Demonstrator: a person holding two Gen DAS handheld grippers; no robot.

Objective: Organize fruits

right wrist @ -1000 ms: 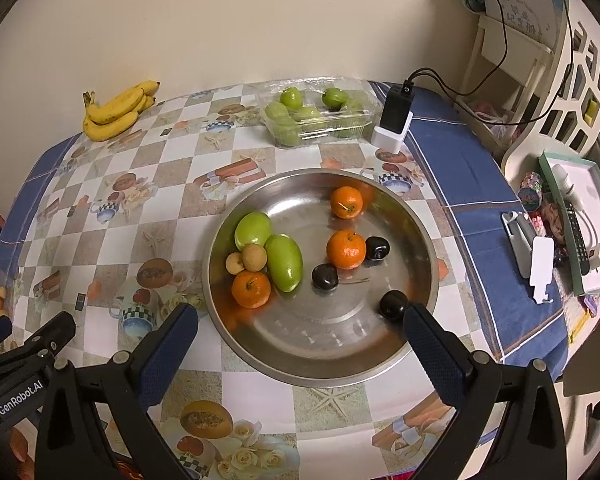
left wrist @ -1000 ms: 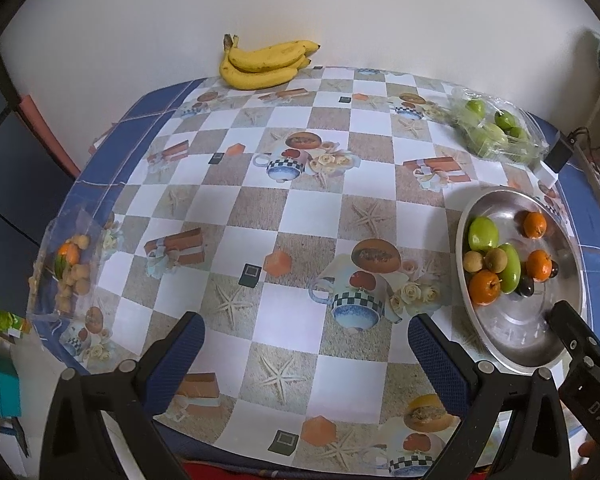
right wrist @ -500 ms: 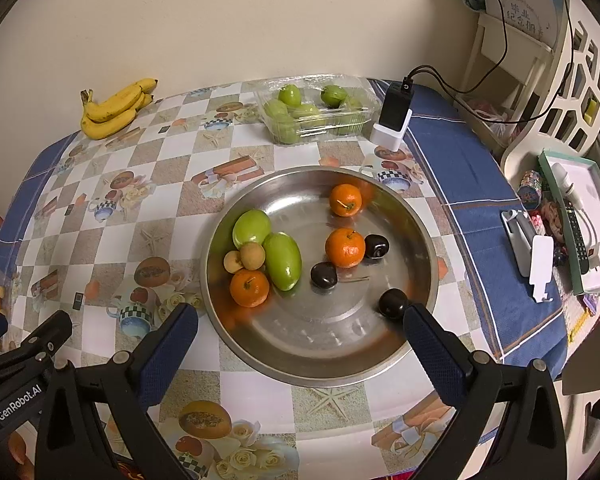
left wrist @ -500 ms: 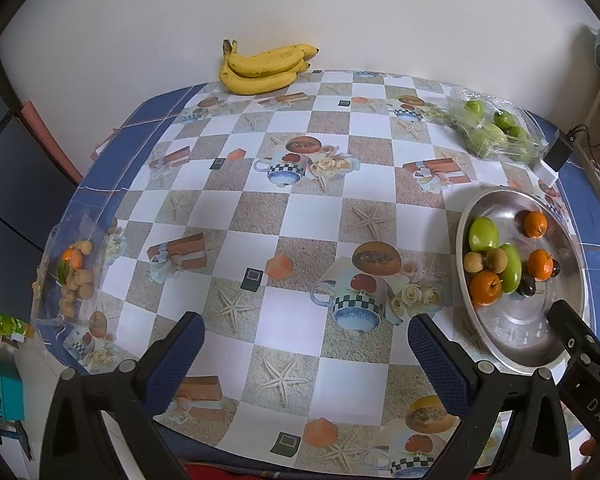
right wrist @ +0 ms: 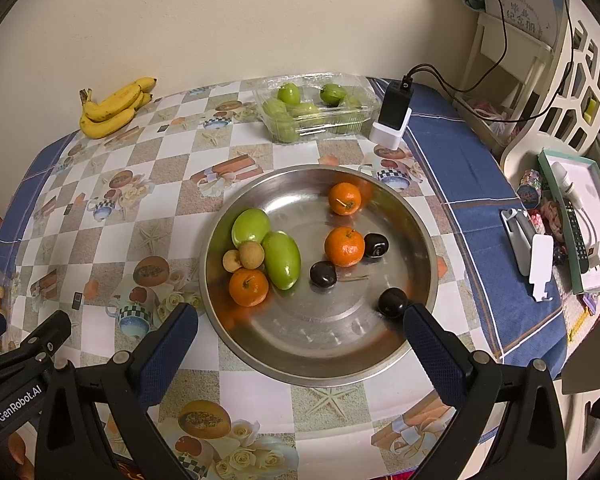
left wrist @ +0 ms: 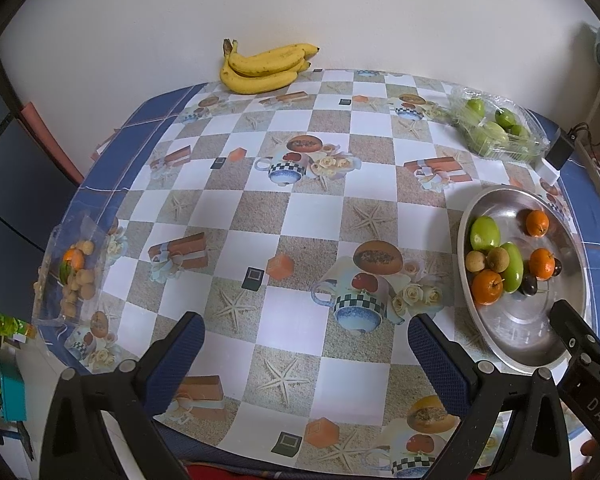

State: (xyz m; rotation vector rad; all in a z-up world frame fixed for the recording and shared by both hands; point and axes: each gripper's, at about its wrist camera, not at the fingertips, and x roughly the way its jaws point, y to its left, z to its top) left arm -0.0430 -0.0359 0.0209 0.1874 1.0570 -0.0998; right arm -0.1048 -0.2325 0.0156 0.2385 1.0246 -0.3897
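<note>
Left wrist view. Left tool (left wrist: 306, 346) hangs over the near edge of the desk (left wrist: 300, 216), jaws spread wide, nothing between them. Bananas (left wrist: 266, 66) lie at the far edge against the wall, long axis running along that edge, stems to the left, tips to the right. A clear bag of small brown fruit with one orange (left wrist: 74, 276) sits at the left edge. A clear tray of green fruit (left wrist: 496, 128) sits near the far right corner. The steel bowl (left wrist: 512, 332) lies by the right edge; in it are two green fruits, three oranges, two small brown fruits and dark fruits. The right tool shows as a black arm at the lower right, just over the bowl's near rim.

Right wrist view. Right tool (right wrist: 300, 334) hovers over the bowl's (right wrist: 324, 344) near rim, jaws wide apart, empty. The right fingertip (right wrist: 420, 326) sits just beside a dark round fruit (right wrist: 392, 302); contact cannot be judged. The oblong green fruit (right wrist: 282, 260) lies left of the bowl's centre, long axis running from far-left to near-right. The rounder green fruit (right wrist: 251, 226) touches its far end. Two brown fruits and an orange (right wrist: 248, 287) cluster at its left side. Two more oranges and two dark fruits lie toward the right half. A black charger on a white base (right wrist: 394, 114) stands beside the green-fruit tray (right wrist: 314, 110). The bananas (right wrist: 114, 108) lie at the far left corner, tips pointing right and away.
</note>
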